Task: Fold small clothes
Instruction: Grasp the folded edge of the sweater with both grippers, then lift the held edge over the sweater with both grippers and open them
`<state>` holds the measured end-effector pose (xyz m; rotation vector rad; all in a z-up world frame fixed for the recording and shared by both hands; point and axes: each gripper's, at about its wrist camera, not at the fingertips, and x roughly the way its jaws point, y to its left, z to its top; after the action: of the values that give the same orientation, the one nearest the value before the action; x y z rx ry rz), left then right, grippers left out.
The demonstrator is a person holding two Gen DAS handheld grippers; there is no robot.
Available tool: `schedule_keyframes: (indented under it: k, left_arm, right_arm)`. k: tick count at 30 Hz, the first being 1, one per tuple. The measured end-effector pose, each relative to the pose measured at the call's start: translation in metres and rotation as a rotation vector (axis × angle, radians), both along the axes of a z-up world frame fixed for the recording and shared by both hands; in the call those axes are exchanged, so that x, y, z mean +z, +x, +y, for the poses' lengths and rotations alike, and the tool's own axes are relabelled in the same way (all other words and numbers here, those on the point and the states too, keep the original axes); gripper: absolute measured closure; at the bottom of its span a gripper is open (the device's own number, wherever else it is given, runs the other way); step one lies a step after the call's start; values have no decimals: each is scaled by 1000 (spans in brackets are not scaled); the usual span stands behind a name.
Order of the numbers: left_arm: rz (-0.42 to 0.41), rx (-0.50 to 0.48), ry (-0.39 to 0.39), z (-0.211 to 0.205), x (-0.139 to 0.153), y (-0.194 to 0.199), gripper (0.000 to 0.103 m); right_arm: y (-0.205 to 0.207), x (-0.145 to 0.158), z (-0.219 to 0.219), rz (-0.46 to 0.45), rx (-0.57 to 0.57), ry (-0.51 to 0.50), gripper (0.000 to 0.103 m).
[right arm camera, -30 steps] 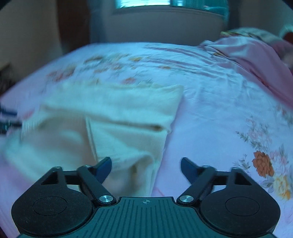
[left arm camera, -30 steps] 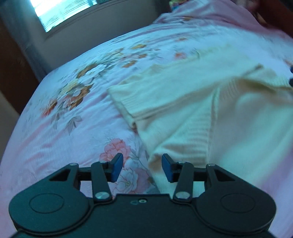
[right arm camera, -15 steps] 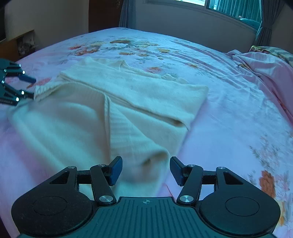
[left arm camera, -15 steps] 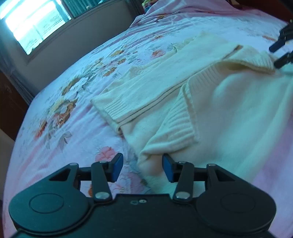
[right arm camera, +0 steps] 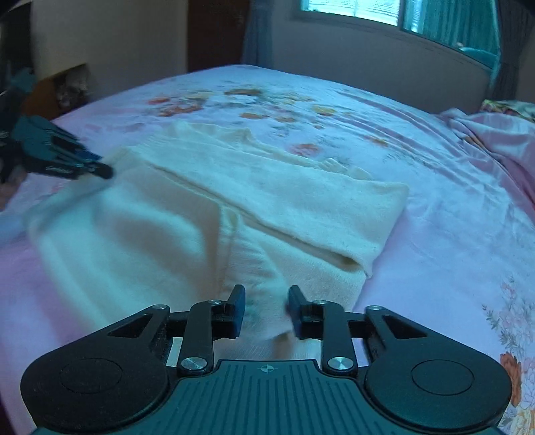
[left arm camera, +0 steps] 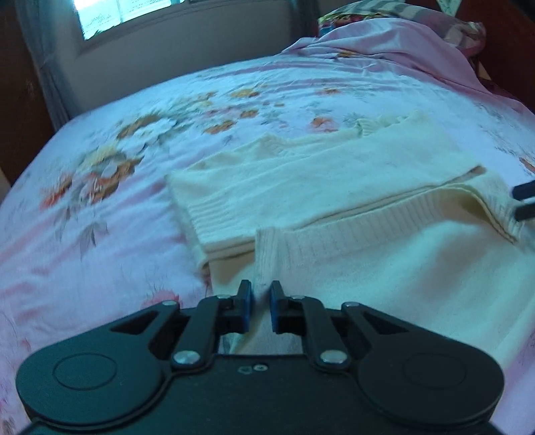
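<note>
A cream knit sweater (left arm camera: 334, 187) lies partly folded on a pink floral bedsheet (left arm camera: 100, 200); it also shows in the right wrist view (right arm camera: 267, 207). My left gripper (left arm camera: 260, 301) is shut on the ribbed hem corner of the sweater. My right gripper (right arm camera: 265, 309) has its jaws narrowed around the sweater's other near corner, with cloth between the pads. Each gripper shows at the edge of the other's view: the right one (left arm camera: 523, 200), the left one (right arm camera: 67, 160).
A bunched pink duvet (left arm camera: 401, 43) lies at the head of the bed. A window (right arm camera: 367, 10) and wall stand beyond the far bed edge. A dark wooden cabinet (right arm camera: 217, 33) stands at the far left corner.
Both grippers closed from open onto the sweater's near corners. The left jaws now pinch the ribbed hem; the right jaws narrowed around the cloth. Both views shifted over the sweater.
</note>
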<state>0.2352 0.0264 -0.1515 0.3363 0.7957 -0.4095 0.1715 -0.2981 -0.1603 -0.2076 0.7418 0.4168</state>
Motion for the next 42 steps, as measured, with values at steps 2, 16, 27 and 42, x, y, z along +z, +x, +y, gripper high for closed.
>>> schedule_keyframes:
  k: [2,16,27,42]
  left_arm:
    - [21,7,-7,0,-4,2,94]
    - [84,85,-76,3,-5,12,89]
    - [50,167,-174,5,4,12,101]
    - [-52,265,-258,1,42,86,101]
  right_arm:
    - [-10,0,-2,-16,27,-54,66]
    - [16,-16,13,-54,58,-109,97]
    - [28,-11,6,13,-51,60,101]
    - [103,43,-43,-22,-271,240,100]
